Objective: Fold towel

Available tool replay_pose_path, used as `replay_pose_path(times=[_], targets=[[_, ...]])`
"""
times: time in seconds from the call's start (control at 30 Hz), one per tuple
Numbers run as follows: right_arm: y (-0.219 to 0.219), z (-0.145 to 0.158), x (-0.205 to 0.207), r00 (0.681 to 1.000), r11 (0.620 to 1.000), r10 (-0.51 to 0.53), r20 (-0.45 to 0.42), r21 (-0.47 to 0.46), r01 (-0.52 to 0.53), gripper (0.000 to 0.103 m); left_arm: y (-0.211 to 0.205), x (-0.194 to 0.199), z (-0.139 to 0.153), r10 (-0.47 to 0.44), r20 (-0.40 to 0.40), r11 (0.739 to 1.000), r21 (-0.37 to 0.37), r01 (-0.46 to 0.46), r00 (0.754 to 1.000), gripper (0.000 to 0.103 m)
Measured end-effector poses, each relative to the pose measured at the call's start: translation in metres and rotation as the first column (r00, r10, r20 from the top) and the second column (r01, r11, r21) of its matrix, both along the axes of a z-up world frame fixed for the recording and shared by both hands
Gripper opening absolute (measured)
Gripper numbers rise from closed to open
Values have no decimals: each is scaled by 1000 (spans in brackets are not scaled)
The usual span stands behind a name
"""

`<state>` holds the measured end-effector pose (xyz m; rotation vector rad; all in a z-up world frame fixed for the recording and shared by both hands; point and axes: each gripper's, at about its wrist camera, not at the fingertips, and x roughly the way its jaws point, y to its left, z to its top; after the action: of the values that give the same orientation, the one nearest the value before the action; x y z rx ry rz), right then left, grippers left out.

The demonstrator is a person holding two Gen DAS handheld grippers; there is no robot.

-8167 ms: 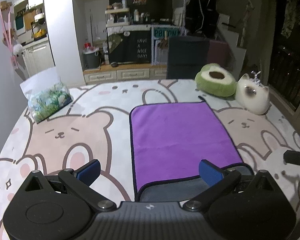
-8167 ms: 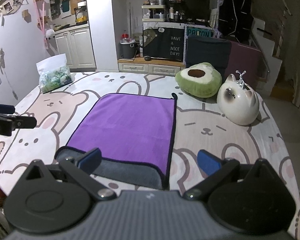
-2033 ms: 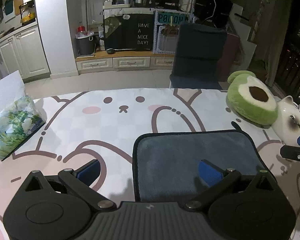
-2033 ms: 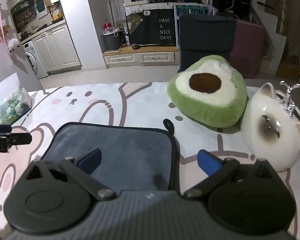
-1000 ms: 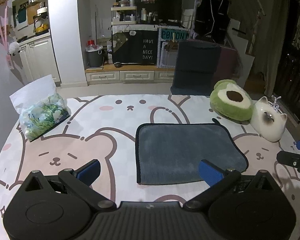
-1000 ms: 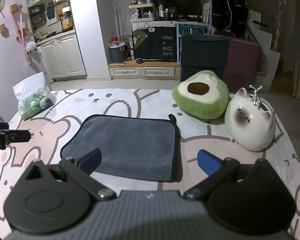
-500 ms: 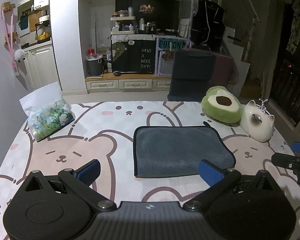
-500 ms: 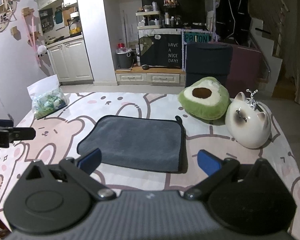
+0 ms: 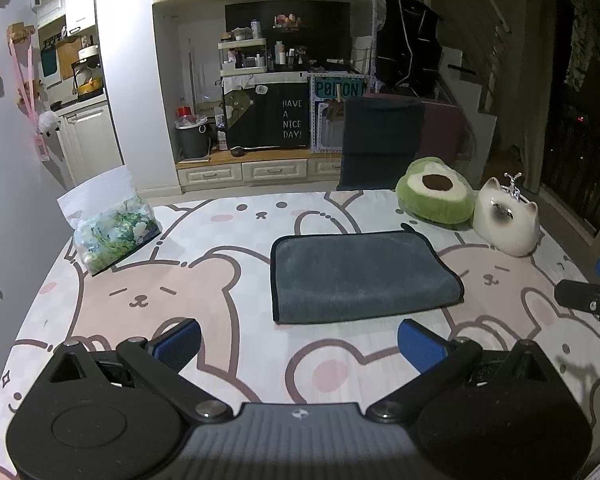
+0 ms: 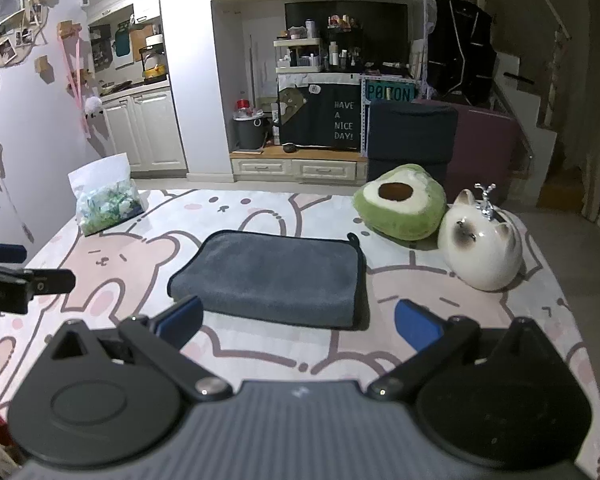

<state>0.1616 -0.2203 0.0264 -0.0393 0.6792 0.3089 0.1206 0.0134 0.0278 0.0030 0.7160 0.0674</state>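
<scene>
**Folded towel on the bear-print table, both grippers held back**

While both grippers hang above the near edge, the towel (image 9: 360,276) lies folded, grey side up with a dark trim, flat near the middle of the table (image 9: 228,360). A cloth printed with pink and white bears and rabbits in brown outline covers the table. The left gripper (image 9: 299,342) has its blue-padded fingers spread wide and holds nothing; the right gripper (image 10: 298,322) is likewise spread and empty, its left pad just short of the towel's near corner in its own view.

At the far left of the table stands a clear bag (image 9: 114,232) with a green and white filling. At the far right an avocado plush (image 10: 400,200) lies touching a white cat figurine (image 10: 482,250) with a dark face and a silver piece on top.

Beyond the table a dark chair back (image 9: 382,142) faces a low cabinet with drawers. A black sign (image 10: 343,120) there reads "HAVE A NICE DAY!", shelves of bottles rise above it, and a grey bin (image 9: 192,140) stands to its left. White kitchen cupboards run along the left wall; the right side of the room is dim.
</scene>
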Motion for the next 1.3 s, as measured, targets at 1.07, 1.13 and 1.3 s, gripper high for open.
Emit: replay_pose_path(times=[1.07, 1.13, 1.3], targets=[[-19, -28, -66, 998, 998, -57, -37, 3, 57, 103, -11, -60, -28, -3, 8, 1000, 6, 3, 1000, 103], [-19, -29, -67, 998, 998, -59, -33, 3, 59, 103, -11, -60, -29, -7, 7, 1000, 6, 7, 1000, 103], [-16, -28, -69, 998, 998, -59, -20, -14, 59, 103, -11, -60, -31, -3, 7, 1000, -1, 3, 1000, 103]])
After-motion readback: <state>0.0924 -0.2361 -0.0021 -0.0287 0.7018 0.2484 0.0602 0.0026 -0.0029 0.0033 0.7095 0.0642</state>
